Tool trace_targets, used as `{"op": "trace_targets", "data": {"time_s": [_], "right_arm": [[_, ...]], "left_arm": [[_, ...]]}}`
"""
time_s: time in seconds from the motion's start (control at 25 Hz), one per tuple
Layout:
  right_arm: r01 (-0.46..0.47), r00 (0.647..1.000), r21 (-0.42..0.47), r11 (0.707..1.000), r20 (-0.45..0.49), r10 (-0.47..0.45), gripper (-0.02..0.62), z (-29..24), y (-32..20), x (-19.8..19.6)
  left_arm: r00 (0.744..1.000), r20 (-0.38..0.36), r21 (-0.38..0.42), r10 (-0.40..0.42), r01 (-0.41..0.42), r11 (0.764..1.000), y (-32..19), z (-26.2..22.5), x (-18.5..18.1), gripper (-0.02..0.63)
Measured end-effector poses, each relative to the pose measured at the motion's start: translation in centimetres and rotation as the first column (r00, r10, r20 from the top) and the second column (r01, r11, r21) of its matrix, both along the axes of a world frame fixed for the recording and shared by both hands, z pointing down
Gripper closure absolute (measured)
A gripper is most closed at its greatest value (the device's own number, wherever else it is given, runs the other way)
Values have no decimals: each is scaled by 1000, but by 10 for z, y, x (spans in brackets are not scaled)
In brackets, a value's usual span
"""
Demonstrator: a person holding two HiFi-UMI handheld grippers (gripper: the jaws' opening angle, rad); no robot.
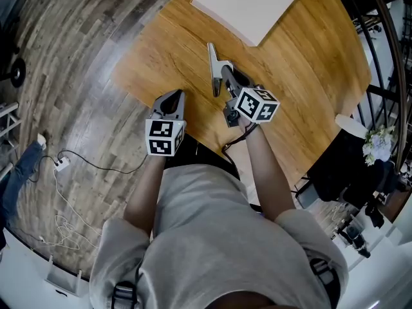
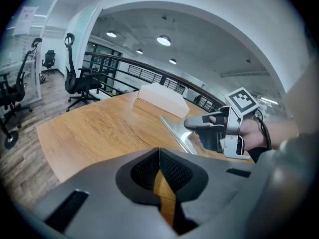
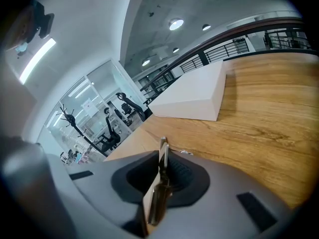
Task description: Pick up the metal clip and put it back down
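The metal clip (image 3: 161,159) sits edge-on between the jaws of the right tool (image 1: 230,76), which is pinched almost completely together on it. In the head view the clip is a long, pale strip pointing away from the person, out over the middle of the wooden surface (image 1: 309,63). The left gripper view shows it slanting down towards the wood. Whether its far end touches the wood cannot be told.

The left tool (image 2: 159,156) is narrowed too. Its pads meet at the tips with nothing between them, and only a sliver of wood shows through the gap below. It hangs near the person's edge of the surface, to the left of the right tool and apart from the clip.

A flat white box (image 1: 248,6) lies at the far side of the surface, beyond the clip and well clear of it.

Around the surface is a grey plank floor (image 1: 71,76), where a power strip (image 1: 61,164) trails its cable. Black office chairs (image 2: 79,81) stand further back.
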State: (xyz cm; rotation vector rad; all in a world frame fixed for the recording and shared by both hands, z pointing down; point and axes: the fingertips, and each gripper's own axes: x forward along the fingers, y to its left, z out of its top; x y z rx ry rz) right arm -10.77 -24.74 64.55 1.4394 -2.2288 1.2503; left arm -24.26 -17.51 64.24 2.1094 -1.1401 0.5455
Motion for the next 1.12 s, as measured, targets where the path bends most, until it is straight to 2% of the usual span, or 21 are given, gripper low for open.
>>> {"op": "trace_targets", "data": {"time_s": [0.08, 0.12, 0.16, 0.32, 0.6, 0.72, 0.76, 0.84, 0.88, 1.12], "right_arm": [[16, 1000, -15, 1000, -17, -16, 526, 5, 4, 2], [24, 1000, -23, 999, -18, -25, 453, 7, 7, 2], [31, 999, -28, 999, -14, -31, 414, 9, 11, 3], [32, 999, -34, 999, -19, -32, 385, 7, 24, 10], [17, 999, -7, 1000, -47, -17, 385, -8, 59, 34], [16, 996, 18, 1000, -86, -15, 398, -17, 82, 46], [9, 994, 26, 1000, -106, -6, 426, -19, 90, 53], [-15, 989, 44, 999, -146, 21, 524, -24, 104, 67], [-25, 986, 52, 998, -162, 33, 545, -26, 111, 75], [-53, 964, 58, 997, -258, 67, 566, -33, 162, 111]], "left_arm": [[1000, 1, 1, 4, -4, 1000, 3, -1, 2, 581], [1000, 0, 1, 6, -6, 1000, 5, -2, 4, 581], [1000, -1, 2, 9, -9, 1000, 7, -3, 6, 581], [1000, 1, 8, 31, -31, 999, 12, -9, 17, 581], [997, -5, 31, 80, -80, 996, 18, -24, 50, 581], [993, -13, 33, 114, -113, 993, 27, -29, 70, 581], [992, -16, 31, 126, -125, 992, 31, -30, 77, 581], [988, -22, 29, 154, -153, 988, 38, -30, 93, 581], [985, -25, 29, 169, -168, 985, 42, -31, 102, 581], [963, -34, 44, 266, -265, 963, 62, -42, 150, 581]]}}
